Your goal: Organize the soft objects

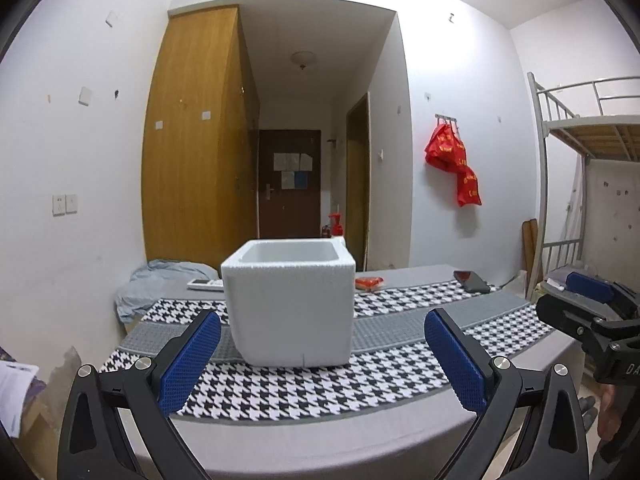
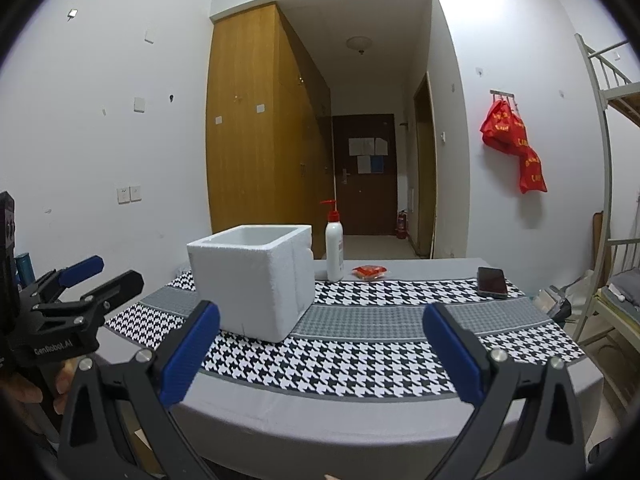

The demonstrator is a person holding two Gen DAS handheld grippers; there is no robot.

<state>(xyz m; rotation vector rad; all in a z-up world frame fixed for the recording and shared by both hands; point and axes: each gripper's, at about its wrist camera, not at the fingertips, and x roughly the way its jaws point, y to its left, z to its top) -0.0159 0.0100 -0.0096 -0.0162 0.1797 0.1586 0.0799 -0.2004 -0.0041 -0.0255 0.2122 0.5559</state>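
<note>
**Both grippers spread wide, nothing held; foam box on table centre**

Left gripper (image 1: 322, 356): jaws spread wide, blue pads (image 1: 188, 364) at lower left and lower right of the left wrist view. Nothing between them, no contact with anything. The white foam box (image 1: 290, 304) sits beyond the fingertips, centre of frame, upright, open top, resting on the houndstooth table runner (image 1: 400, 376).

Right gripper (image 2: 320, 356): jaws likewise wide apart, empty, touching nothing. In its own view the foam box stands left of centre, beyond the left pad (image 2: 192, 356).

Each gripper also shows at the edge of the other's view, fingers parted there too.

Soft items: a small red packet (image 2: 370, 272) lies on the grey table surface (image 2: 432, 270) behind the runner, right of the box, apart from it. A light blue cloth (image 1: 160, 284) lies bunched at the table's far left, middle left of the left wrist view.

Other: white bottle with red nozzle (image 2: 334, 248) just behind and right of the box; dark phone (image 2: 491, 282) on the runner, right of frame; a remote-like white object (image 1: 206, 283) beside the cloth.
</note>
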